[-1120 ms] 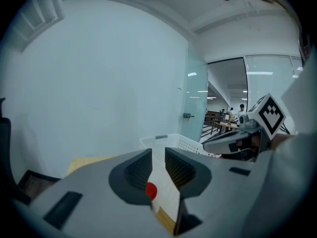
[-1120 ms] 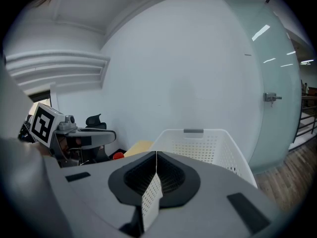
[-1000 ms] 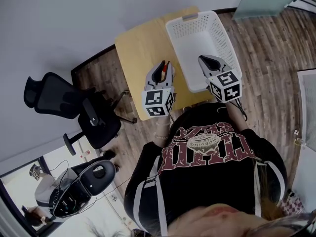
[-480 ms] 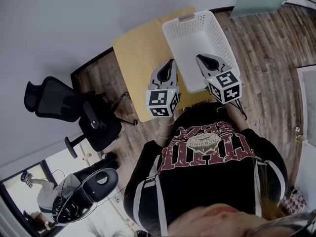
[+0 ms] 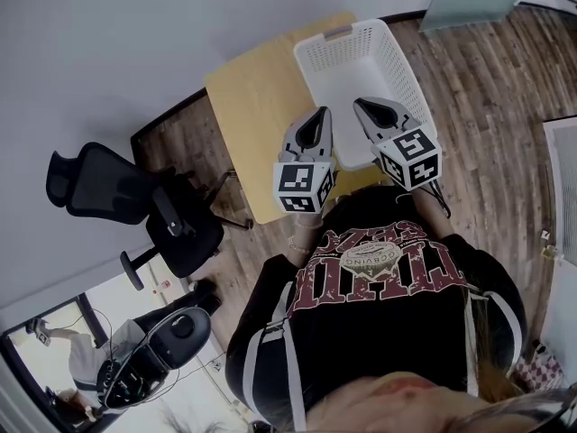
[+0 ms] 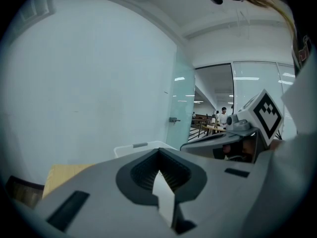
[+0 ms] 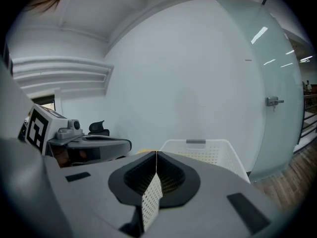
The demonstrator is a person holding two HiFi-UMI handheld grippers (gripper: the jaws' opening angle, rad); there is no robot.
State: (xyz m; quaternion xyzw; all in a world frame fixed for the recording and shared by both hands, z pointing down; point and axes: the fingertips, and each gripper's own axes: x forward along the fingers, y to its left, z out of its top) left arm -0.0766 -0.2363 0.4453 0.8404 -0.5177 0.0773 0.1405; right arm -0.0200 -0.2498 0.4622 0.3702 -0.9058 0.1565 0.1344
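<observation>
I hold both grippers up over a small wooden table (image 5: 252,106) with a white perforated basket (image 5: 313,72) on it. My left gripper (image 5: 318,118) hovers over the basket's left rim, and its jaws are shut with nothing between them (image 6: 159,153). Just to its right, my right gripper (image 5: 361,107) hangs above the basket's near end, also shut and empty (image 7: 156,153). Each gripper shows in the other's view: the right one (image 6: 237,133) and the left one (image 7: 84,143). The basket (image 7: 208,152) looks empty.
A black office chair (image 5: 135,206) stands left of the table on the wood floor. A white wall runs behind the table, with a frosted glass door (image 7: 277,103) to its right. The basket's rim (image 6: 138,147) and a strip of tabletop (image 6: 64,172) lie ahead of the left gripper.
My left gripper has moved right, closer to the basket and the right gripper, and its jaws have gone from slightly open to shut. The right gripper has barely shifted.
</observation>
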